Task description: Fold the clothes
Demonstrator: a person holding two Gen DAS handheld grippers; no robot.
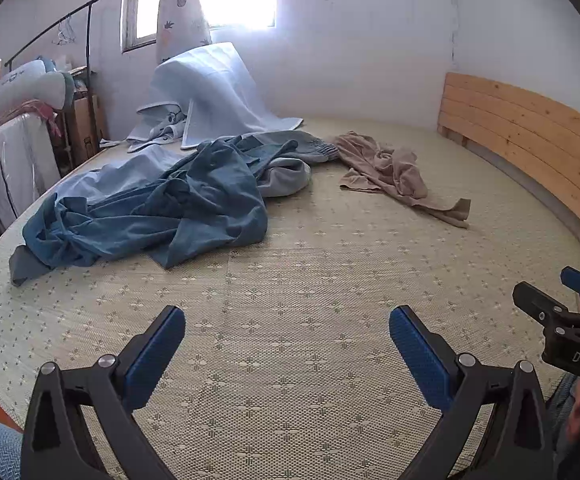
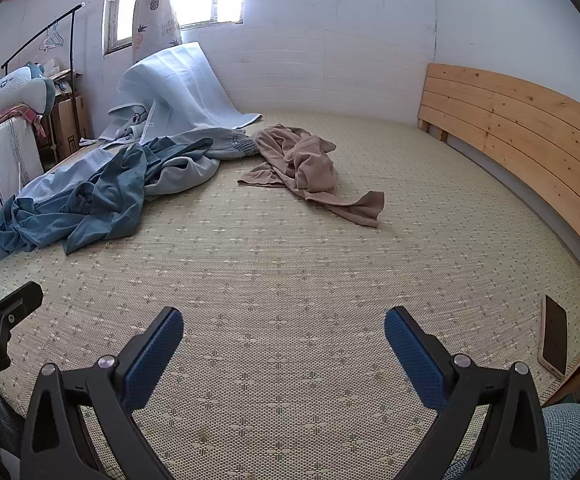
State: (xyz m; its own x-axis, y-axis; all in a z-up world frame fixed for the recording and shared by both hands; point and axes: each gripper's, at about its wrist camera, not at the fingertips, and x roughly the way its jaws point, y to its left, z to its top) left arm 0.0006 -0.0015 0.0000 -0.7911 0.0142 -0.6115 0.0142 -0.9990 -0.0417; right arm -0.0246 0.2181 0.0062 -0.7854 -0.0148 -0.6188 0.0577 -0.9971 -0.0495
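Hovering over bare woven mat [image 1: 290,360] on the bed, left gripper [image 1: 286,340] and right gripper [image 2: 284,340] both have jaws wide apart, nothing held. Phone [image 2: 554,340] lies near right edge. Farther off: crumpled tan garment [image 2: 309,168] mid-bed, tangled blue clothes pile [image 1: 162,208] far left, well apart from both grippers. Risk, as I judge it: grabbing the pile snags several layers at once, dragging the whole heap; sweeping right could knock the phone off.
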